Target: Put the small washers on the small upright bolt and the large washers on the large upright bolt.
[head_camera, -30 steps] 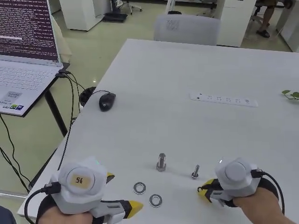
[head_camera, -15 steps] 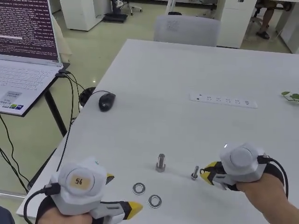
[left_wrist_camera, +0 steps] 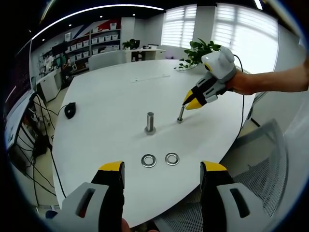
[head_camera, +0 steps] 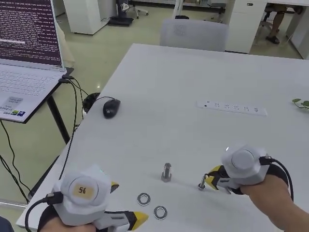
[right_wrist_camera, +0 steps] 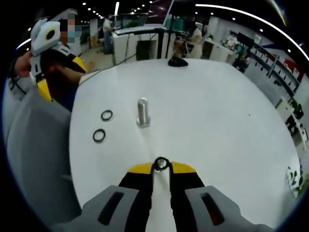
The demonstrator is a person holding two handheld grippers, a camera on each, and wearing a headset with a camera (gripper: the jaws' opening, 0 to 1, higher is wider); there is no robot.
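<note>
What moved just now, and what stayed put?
The right gripper, shut on a small washer, moved in from the right until its fingers reached the small bolt. The left gripper stayed open near the person. The large bolt and the two loose washers did not move.

White table, sparsely laid.
The table point(head_camera: 193, 72) carried a black mouse point(head_camera: 111, 108) at left of centre and a white power strip point(head_camera: 231, 108) at right. Low in the frame stood a large bolt point(head_camera: 166, 172) and, to its right, a small bolt point(head_camera: 202, 182). A washer point(head_camera: 143, 198) and a second washer point(head_camera: 160, 212) lay flat below them.
</note>
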